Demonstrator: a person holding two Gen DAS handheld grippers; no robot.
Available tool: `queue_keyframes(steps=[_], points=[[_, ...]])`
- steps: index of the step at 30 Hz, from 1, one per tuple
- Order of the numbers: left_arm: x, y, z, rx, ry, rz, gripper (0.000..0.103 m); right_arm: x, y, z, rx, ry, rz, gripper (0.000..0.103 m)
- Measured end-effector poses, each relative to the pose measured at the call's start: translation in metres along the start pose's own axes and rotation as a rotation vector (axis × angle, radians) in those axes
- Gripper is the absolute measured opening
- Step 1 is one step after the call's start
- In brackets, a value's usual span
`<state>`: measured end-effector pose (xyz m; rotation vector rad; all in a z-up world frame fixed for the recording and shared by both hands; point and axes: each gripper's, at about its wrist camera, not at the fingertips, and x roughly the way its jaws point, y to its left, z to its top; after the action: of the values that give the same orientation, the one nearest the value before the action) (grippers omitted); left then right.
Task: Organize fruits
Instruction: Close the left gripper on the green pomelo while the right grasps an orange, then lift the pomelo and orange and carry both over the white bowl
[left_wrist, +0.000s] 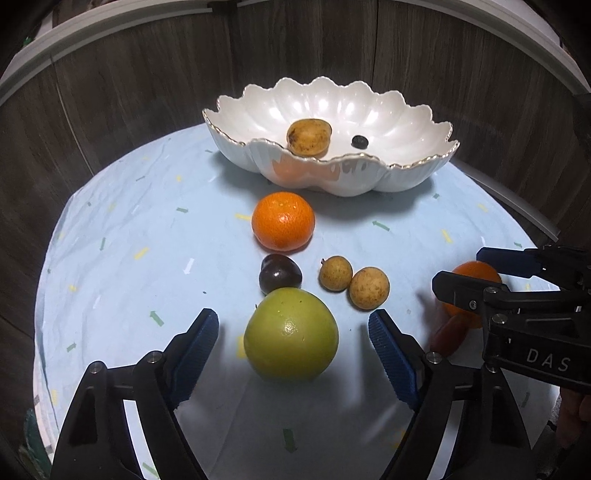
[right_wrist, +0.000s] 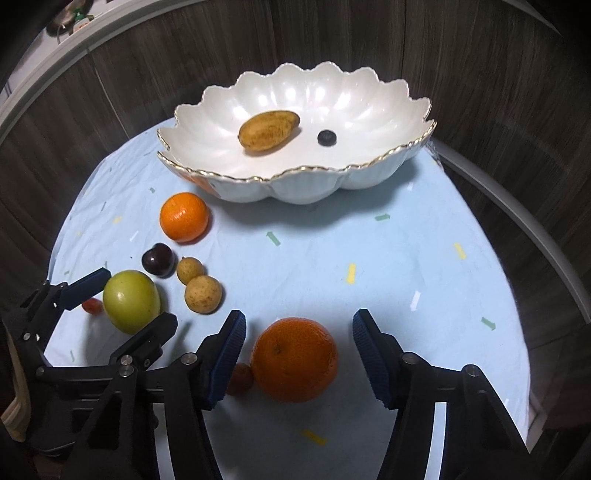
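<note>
left gripper (left_wrist: 293, 332): jaws apart, straddling green fruit (left_wrist: 291, 334), no contact
right gripper (right_wrist: 298, 345): jaws apart, flanking orange (right_wrist: 294, 359)
bowl (right_wrist: 369, 177): straight ahead of both

Dim, vignetted fisheye; soft shadows

The only text that can be read is the white capital letters "DAS", printed on the black plastic body of the right gripper (left_wrist: 467, 280), which enters the left wrist view from about 4 o'clock. The letters stand on the flat dark plate of that gripper, near the right edge of the view, and they are slightly tilted. In the right wrist view no letters, numbers or brand marks can be read on anything.
</note>
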<state>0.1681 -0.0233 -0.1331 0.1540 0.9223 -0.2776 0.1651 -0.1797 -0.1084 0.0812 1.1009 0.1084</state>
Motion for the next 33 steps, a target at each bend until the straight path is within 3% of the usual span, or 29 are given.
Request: queue_keyframes(steps=[4, 14, 33], points=[[0.006, -0.001, -0.001, -0.005, 0.013, -0.011, 0.081, 0.006, -0.002, -0.001, 0.016, 0.02, 0.023, 0.05], [0.011, 0.002, 0.005, -0.028, 0.021, -0.013, 0.048, 0.004, -0.001, -0.003, 0.019, 0.012, 0.033, 0.045], [-0.011, 0.002, 0.008, -0.046, 0.002, -0.007, 0.047, -0.025, 0.003, 0.004, 0.009, -0.061, 0.042, 0.044]])
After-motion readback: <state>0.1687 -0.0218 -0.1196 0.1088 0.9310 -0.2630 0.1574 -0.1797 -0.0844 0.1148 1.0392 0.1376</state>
